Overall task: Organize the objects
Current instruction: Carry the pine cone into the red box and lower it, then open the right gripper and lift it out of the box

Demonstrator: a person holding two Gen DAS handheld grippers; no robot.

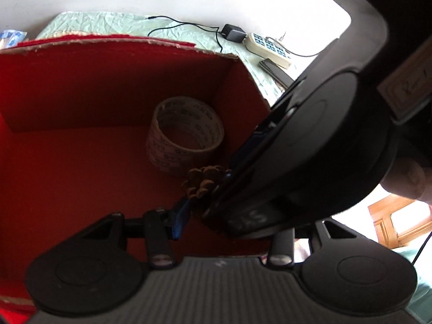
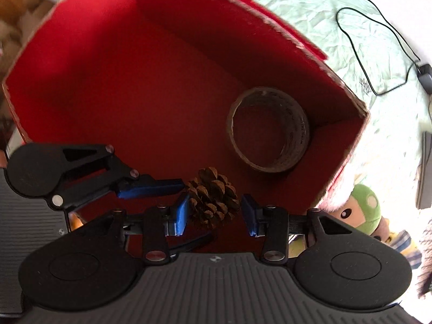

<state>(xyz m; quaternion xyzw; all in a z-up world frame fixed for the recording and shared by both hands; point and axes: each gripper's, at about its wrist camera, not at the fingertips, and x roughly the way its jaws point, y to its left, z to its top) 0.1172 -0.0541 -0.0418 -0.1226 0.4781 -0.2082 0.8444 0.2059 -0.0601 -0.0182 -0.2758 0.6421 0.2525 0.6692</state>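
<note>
Red cardboard box (image 2: 113, 86) sits open on a pale green cloth (image 2: 310, 8), with a roll of tape (image 2: 270, 131) lying flat on its floor near 1 corner. Over the box, the right gripper (image 2: 213, 213) points down with a brown pine cone (image 2: 213, 198) between its 2 blue pads; the left pad touches the cone, while whether the right pad presses on it I cannot tell. The left gripper (image 2: 151, 187) reaches in from the left, its blue finger just beside the cone; how wide it stands I cannot tell. A green plush toy (image 2: 361, 210) lies outside the box.
</note>
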